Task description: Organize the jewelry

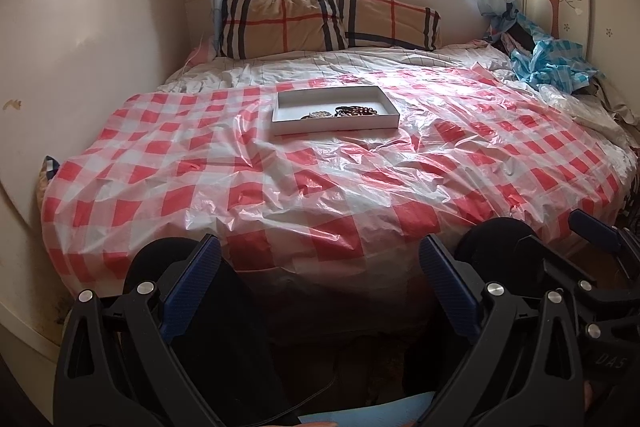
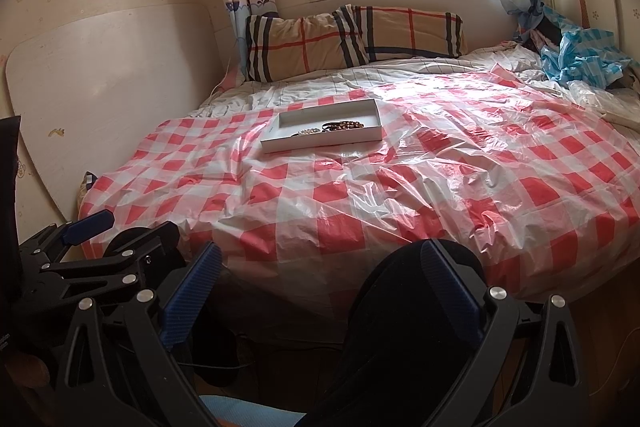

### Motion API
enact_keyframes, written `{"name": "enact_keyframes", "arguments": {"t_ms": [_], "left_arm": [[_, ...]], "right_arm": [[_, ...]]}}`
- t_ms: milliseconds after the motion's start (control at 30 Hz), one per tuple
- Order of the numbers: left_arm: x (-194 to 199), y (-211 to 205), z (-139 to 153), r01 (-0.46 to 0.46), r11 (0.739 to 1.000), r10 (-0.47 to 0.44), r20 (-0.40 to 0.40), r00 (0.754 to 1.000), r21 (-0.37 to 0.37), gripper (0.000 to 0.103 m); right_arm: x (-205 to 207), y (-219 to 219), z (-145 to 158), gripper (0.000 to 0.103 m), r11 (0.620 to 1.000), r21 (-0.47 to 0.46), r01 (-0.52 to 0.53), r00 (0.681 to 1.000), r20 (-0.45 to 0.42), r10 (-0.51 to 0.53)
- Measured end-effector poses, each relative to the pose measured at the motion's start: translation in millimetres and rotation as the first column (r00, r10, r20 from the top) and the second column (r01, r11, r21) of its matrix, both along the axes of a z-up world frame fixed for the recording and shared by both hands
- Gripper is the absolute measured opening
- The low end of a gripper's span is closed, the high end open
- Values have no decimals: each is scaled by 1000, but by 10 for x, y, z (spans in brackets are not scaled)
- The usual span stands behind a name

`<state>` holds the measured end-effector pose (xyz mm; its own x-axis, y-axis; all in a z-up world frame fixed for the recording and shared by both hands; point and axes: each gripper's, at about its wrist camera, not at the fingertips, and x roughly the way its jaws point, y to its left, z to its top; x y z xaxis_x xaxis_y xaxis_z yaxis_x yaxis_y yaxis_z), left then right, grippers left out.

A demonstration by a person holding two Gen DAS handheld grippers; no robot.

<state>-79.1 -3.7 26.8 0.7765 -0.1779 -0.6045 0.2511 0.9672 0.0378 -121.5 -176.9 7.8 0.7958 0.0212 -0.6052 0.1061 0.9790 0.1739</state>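
A shallow white tray [image 1: 288, 99] lies on the bed's red-checked plastic sheet [image 1: 280, 179], toward the far middle. Beaded bracelets [image 1: 348, 111] lie bunched in its near right part. The tray [image 2: 288, 143] and bracelets [image 2: 336, 127] also show in the right wrist view. My left gripper [image 1: 320, 279] is open and empty, held back off the bed's near edge, far from the tray. My right gripper [image 2: 320, 283] is open and empty too, beside the left one, which shows at the lower left [image 2: 86, 227].
Two plaid pillows [image 1: 288, 23] lean at the head of the bed under the window. A crumpled blue-checked sheet [image 1: 552, 63] and clothes lie at the far right corner. A white board [image 2: 100, 99] leans on the left wall.
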Motion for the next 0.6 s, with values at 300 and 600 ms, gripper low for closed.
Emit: {"name": "enact_keyframes", "arguments": {"t_ms": [300, 600], "left_arm": [[2, -30, -38, 16, 1000, -16, -9, 1000, -4, 95], [3, -27, -46, 17, 1000, -17, -15, 1000, -6, 95]], "right_arm": [[1, 4, -3, 96, 1000, 0, 1, 1000, 1, -1], [1, 0, -7, 96, 1000, 0, 0, 1000, 0, 0]]}}
